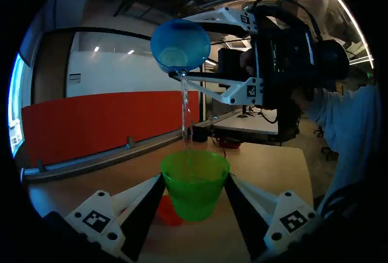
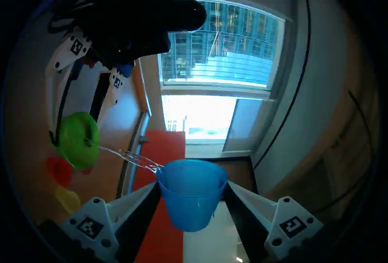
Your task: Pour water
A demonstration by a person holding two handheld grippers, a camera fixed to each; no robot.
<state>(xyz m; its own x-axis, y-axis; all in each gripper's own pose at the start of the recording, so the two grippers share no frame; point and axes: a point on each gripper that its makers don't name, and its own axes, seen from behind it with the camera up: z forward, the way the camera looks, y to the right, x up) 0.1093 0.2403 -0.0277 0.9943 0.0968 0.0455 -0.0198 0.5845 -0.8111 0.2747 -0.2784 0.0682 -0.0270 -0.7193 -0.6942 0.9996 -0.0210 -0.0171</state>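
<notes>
In the left gripper view my left gripper is shut on an upright green cup above a wooden table. Higher up, my right gripper is shut on a blue cup tipped on its side. A thin stream of water falls from its rim into the green cup. In the right gripper view the blue cup sits between my right gripper's fingers, and the water stream runs to the green cup held by the left gripper.
A red cup stands on the table just behind the green one, and a red cup and a yellow cup show in the right gripper view. A person's sleeve is at the right. A red wall panel runs behind the table.
</notes>
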